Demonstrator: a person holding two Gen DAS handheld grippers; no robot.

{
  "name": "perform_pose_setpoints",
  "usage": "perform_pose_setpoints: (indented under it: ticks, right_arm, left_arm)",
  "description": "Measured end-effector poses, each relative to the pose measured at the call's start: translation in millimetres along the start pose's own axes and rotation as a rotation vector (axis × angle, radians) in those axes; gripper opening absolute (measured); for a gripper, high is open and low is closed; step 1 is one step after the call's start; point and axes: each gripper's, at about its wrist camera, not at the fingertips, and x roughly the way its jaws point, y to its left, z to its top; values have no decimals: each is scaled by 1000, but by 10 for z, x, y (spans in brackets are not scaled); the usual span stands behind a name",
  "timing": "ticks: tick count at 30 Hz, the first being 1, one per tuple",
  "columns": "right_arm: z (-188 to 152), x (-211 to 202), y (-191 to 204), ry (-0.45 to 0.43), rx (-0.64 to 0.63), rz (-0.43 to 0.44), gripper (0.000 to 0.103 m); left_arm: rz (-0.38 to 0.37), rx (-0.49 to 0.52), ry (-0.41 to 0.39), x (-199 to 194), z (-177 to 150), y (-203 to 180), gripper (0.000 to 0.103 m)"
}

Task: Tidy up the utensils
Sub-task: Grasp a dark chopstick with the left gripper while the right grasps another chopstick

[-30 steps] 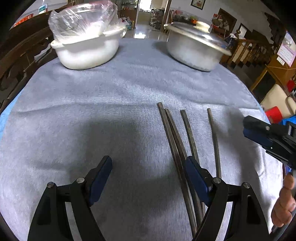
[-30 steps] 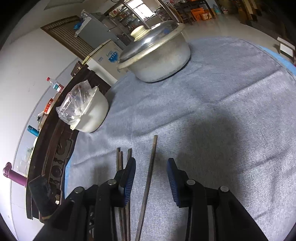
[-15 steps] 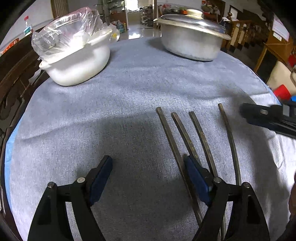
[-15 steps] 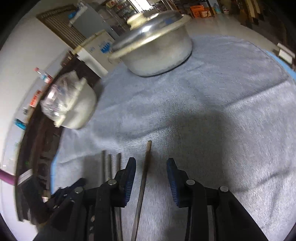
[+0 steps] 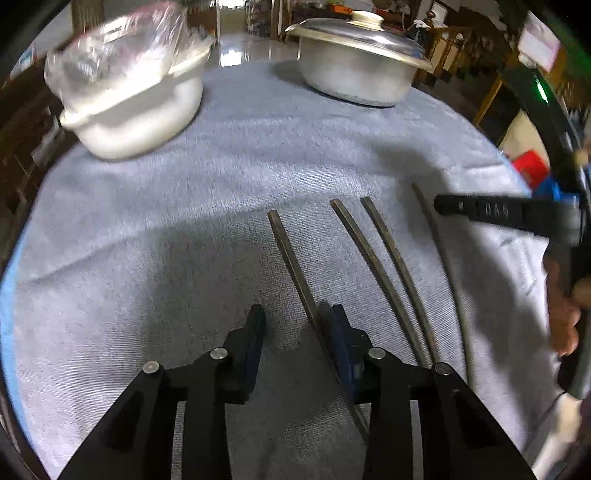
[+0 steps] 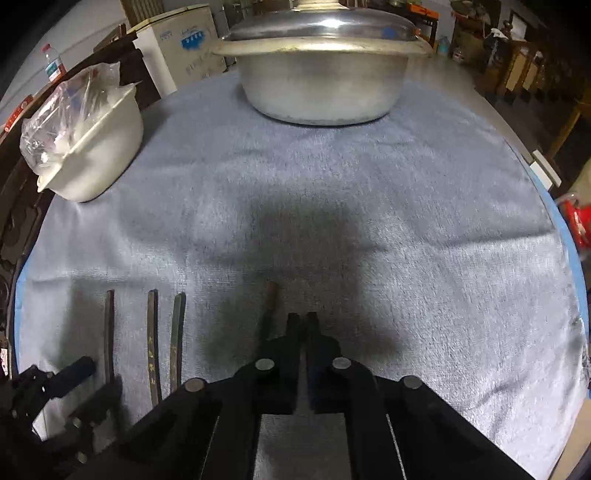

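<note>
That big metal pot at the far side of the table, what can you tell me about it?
The metal pot looks like dull, matte aluminium: round and wide, with a flared rim. A shinier domed lid with a pale knob covers it. It stands upright on the grey cloth, right of the white bowl, touching nothing else.

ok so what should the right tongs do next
Probably reopen the right tongs and nudge them toward the other chopsticks. They have just closed fully, yet the rightmost chopstick seems to lie beside one finger, not between the two, flat on the grey cloth.
</note>
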Motion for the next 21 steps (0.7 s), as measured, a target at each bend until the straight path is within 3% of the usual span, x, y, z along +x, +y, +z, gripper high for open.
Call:
perform_pose_setpoints:
  ticks: [3, 7, 10, 12, 14, 18, 21]
  right_arm:
    - [-53, -24, -5, 20, -51, -14, 2]
    - [-28, -13, -38, 63, -35, 10, 1]
    - [31, -16, -202, 119, 77, 189, 5]
    - [81, -36, -322, 110, 144, 214, 6]
    - [130, -52, -345, 93, 142, 217, 6]
    - [144, 17, -206, 145, 99, 191, 6]
    - [176, 58, -78, 145, 81, 131, 6]
  left_arm:
    - [3, -67, 11, -2, 114, 115, 52]
    - [7, -144, 48, 116, 353, 185, 52]
    - [49, -155, 85, 206, 482, 148, 52]
    - [77, -162, 114, 238, 548, 114, 52]
    - [97, -158, 129, 261, 587, 94, 49]
    - [173, -123, 138, 293, 625, -15, 37]
    - [173, -112, 141, 306, 657, -79, 27]
